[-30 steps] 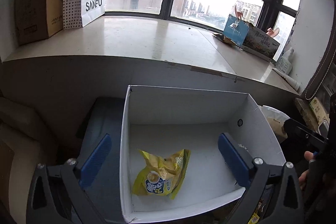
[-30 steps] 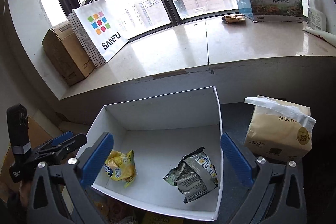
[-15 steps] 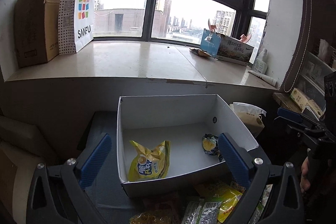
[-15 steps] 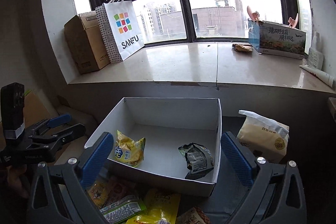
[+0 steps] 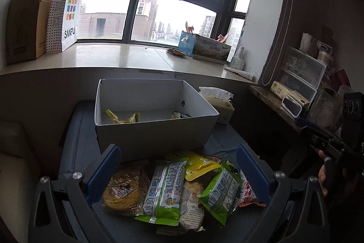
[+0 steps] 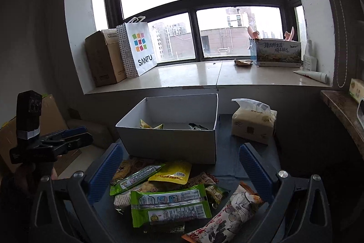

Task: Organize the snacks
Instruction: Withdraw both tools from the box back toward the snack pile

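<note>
A white cardboard box point(image 5: 157, 136) point(image 6: 173, 142) stands on a dark blue cloth. Inside it lie a yellow snack bag point(image 5: 122, 118) point(image 6: 149, 125) on the left and a dark grey packet point(image 5: 179, 115) point(image 6: 198, 126) on the right. In front of the box is a heap of snack packets point(image 5: 179, 190) point(image 6: 168, 195), with green, yellow and orange wrappers. My left gripper point(image 5: 178, 172) is open above the heap, nothing between its blue pads. My right gripper point(image 6: 179, 170) is open too, over the same heap, empty. Each gripper shows in the other's view, at the edge.
A tissue pack point(image 5: 218, 104) point(image 6: 253, 124) sits right of the box. The windowsill point(image 6: 204, 76) behind holds a SANFU bag point(image 6: 138, 49), a cardboard carton point(image 6: 103, 58) and a printed box point(image 6: 278, 52). A shelf point(image 5: 282, 106) with clear drawers stands at the right.
Both grippers have pulled back and down from over the box to the heap of packets in front of it. Both stayed open and empty.
</note>
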The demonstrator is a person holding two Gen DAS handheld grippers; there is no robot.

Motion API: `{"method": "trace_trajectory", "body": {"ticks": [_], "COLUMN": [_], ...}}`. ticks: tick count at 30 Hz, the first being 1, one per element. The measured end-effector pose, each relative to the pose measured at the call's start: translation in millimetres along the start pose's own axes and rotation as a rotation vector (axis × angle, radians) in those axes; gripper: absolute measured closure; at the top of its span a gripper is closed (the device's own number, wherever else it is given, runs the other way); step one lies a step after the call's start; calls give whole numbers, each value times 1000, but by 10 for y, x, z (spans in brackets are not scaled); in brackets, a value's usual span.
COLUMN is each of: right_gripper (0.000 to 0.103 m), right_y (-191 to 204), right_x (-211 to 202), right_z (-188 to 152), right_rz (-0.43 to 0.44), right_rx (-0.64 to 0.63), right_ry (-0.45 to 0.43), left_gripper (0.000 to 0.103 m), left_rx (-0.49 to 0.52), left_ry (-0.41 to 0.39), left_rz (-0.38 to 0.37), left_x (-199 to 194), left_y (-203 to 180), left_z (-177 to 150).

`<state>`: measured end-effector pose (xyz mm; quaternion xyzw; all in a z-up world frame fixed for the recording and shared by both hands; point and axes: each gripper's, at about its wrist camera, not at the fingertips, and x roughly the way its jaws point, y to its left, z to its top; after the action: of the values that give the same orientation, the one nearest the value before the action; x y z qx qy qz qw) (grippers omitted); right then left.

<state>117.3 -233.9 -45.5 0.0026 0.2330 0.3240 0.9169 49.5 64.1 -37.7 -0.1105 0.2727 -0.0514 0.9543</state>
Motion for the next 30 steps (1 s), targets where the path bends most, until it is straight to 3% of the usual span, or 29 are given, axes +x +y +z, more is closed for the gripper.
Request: {"method": "trace_trajectory", "body": {"ticks": [3,6,13,16,20,22,25,28,30], "right_gripper": [0,0,0,0,0,0,0,0,0], "right_y": [-87,-160,-314,-343,-441,-467,-418,-265,-205], "right_x": [-218,-328,-278,-174,91,307,663,1005,1218], "right_z": [-238,-424,-570,-593,-601,-597,-565,-488,-430], "right_rz": [-31,-5,-18,41,187,191,120,36,66], "right_rx": [67,115,160,202,314,328,232,-2,-41], "right_ry": [-6,14,53,71,124,171,239,295,353], "left_gripper": [0,0,0,0,0,0,0,0,0], "left_rx": [-8,8,-13,-35,-43,-40,-39,-50,-60], "left_ry": [-8,-26,-20,-15,-24,-30,-25,-15,-17], "left_rz": [20,16,27,20,24,21,29,38,44], "left_x": [-139,-242,-248,-242,-264,-279,-260,-241,-242], "left_y": [-47,-112,-77,-22,11,22,46,103,143], "left_z": [-107,-145,-192,-209,-205,-210,-218,-240,-257]}}
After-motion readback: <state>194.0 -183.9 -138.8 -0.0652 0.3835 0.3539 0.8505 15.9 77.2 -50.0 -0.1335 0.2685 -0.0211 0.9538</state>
